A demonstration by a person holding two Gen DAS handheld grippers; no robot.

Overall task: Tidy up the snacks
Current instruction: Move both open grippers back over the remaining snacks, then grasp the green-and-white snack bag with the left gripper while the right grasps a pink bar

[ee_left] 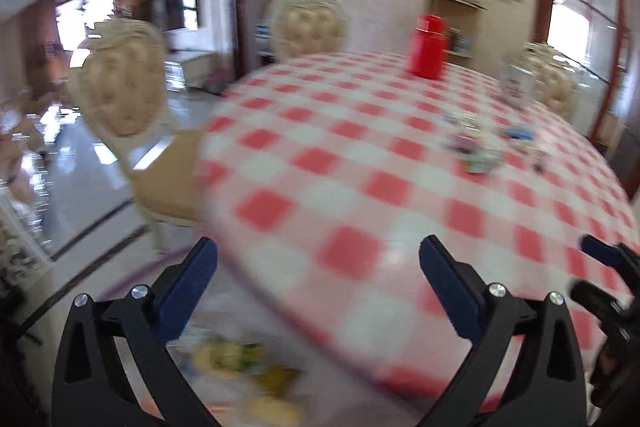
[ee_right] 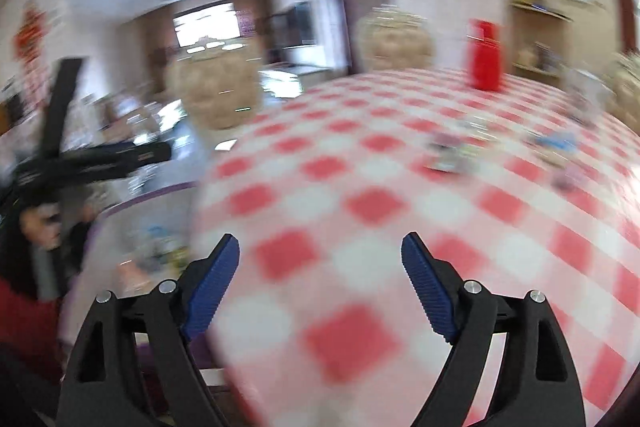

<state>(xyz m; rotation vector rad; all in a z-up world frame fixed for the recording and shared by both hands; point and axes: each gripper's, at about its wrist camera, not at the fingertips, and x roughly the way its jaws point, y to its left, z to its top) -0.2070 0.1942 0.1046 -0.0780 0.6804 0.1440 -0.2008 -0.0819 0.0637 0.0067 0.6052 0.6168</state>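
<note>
Here, both views are smeared with blur. Left claw [ee_left: 318, 247] stands wide apart, blue pads empty, over the near edge of the counter [ee_left: 360, 155], which wears a red-and-white checked cloth. Right claw [ee_right: 320, 243] likewise gapes wide, nothing between its pads, above the cloth near the counter's front.

Snacks: a small cluster of wrapped pieces [ee_left: 476, 151] lies on the cloth toward the far right, with a blue-wrapped one [ee_left: 520, 135] just beside it; too blurred to name. From the right wrist the same cluster [ee_right: 452, 151] and blue piece [ee_right: 556, 141] show in the same far-right part. More packets, yellow and green [ee_left: 240, 359], lie low at near left, under the left claw's left finger, seemingly in a pale purple-rimmed container [ee_right: 108, 227]; I cannot tell its exact kind.

A red lidded jar [ee_left: 427, 47] stands upright at the far side of the counter. A clear glass [ee_left: 518, 83] stands to its right. Cream tufted chairs [ee_left: 120, 79] ring the counter. A dark edge of the other claw intrudes at far right of the left view.
</note>
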